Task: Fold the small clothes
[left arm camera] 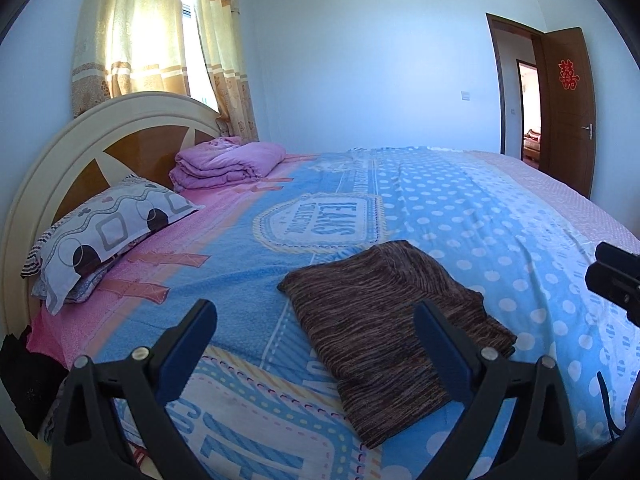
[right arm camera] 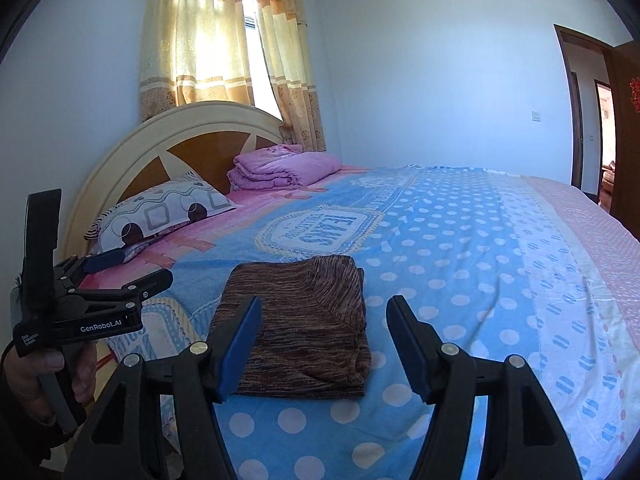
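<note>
A brown striped knit garment point(left arm camera: 392, 320) lies folded into a compact rectangle on the blue polka-dot bedspread point(left arm camera: 500, 216), near the bed's front edge. It also shows in the right wrist view point(right arm camera: 304, 332). My left gripper point(left arm camera: 316, 312) is open and empty, held just above and in front of the garment's near edge. My right gripper point(right arm camera: 324, 308) is open and empty, held above the garment's near side without touching it. The left gripper also shows at the left of the right wrist view point(right arm camera: 124, 268), and part of the right gripper's body shows at the right edge of the left wrist view point(left arm camera: 616, 280).
A patterned pillow point(left arm camera: 108, 232) and a folded pink quilt point(left arm camera: 228, 164) lie by the round headboard point(left arm camera: 92, 136) at the left. Curtains point(left arm camera: 160, 36) hang behind. A brown door point(left arm camera: 568, 108) stands open at the far right. Dark cloth point(left arm camera: 28, 384) hangs off the bed's left corner.
</note>
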`<action>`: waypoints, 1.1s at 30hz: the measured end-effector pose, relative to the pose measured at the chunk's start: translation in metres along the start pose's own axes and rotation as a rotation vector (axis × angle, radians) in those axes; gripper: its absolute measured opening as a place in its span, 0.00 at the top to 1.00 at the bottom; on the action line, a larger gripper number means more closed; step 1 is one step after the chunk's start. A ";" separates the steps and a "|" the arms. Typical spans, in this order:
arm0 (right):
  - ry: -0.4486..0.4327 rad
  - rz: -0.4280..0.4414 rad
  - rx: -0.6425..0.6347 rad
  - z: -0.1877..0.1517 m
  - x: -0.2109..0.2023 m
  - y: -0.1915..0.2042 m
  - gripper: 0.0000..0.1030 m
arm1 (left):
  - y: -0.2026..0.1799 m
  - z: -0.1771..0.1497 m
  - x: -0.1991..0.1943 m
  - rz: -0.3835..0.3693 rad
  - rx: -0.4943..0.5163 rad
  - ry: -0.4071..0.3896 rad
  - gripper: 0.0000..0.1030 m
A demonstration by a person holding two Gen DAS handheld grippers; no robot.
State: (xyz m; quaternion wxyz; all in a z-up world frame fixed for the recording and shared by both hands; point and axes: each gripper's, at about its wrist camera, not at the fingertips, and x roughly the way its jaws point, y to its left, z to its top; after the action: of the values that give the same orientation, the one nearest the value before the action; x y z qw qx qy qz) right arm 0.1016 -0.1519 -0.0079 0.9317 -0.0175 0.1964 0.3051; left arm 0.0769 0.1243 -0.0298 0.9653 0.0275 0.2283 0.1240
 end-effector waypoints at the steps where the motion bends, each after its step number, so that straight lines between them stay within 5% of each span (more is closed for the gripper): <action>1: 0.001 0.002 -0.001 0.000 0.000 0.001 0.36 | 0.000 0.000 0.000 -0.001 0.001 0.001 0.01; 33: 0.012 0.020 -0.016 -0.007 0.000 0.009 0.36 | -0.001 -0.001 0.003 -0.005 0.003 0.014 0.01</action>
State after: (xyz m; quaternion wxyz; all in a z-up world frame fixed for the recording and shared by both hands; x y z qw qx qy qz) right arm 0.0940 -0.1453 -0.0131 0.9272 -0.0249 0.1996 0.3159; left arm 0.0790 0.1238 -0.0324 0.9639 0.0274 0.2354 0.1215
